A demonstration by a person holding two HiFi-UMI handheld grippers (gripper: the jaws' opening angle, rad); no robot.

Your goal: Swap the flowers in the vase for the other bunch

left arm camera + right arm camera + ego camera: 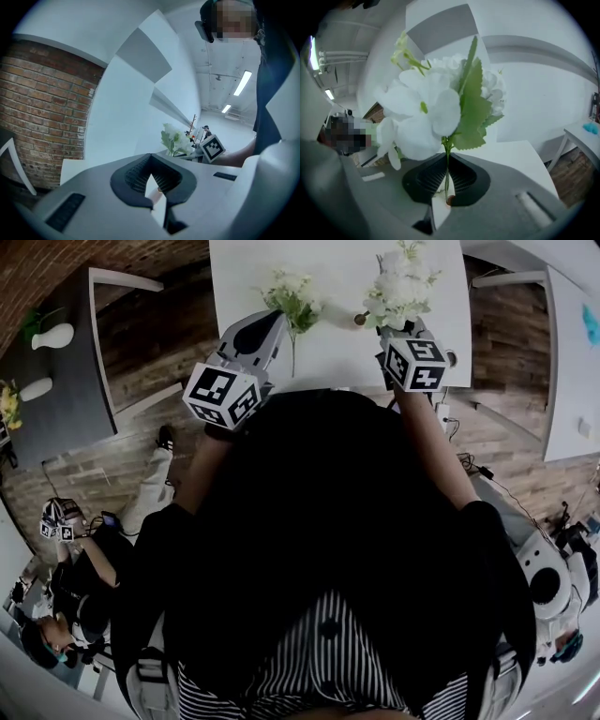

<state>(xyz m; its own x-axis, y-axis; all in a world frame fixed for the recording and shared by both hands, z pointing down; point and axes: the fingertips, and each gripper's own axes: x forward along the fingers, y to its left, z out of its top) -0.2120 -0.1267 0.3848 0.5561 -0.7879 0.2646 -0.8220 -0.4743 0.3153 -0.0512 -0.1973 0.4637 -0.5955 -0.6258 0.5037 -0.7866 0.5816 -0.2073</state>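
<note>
My right gripper (400,329) is shut on the thin green stem of a bunch of white flowers (401,285), holding it upright over the white table (328,263). In the right gripper view the stem (447,164) runs between the pads, under big white petals (419,122) and green leaves. A small brown round opening (450,200) shows just below the stem's end; it may be the vase's mouth (361,320). The other bunch (292,298), pale with green leaves, lies on the table just right of my left gripper (274,326). That gripper (152,187) is shut, with no stem between its jaws.
A dark side table (56,427) at the left carries two white vases (52,335) and yellow flowers (9,404). A second white table (572,352) stands at the right. People crouch on the wooden floor at the lower left (66,549). White chair frames flank the main table.
</note>
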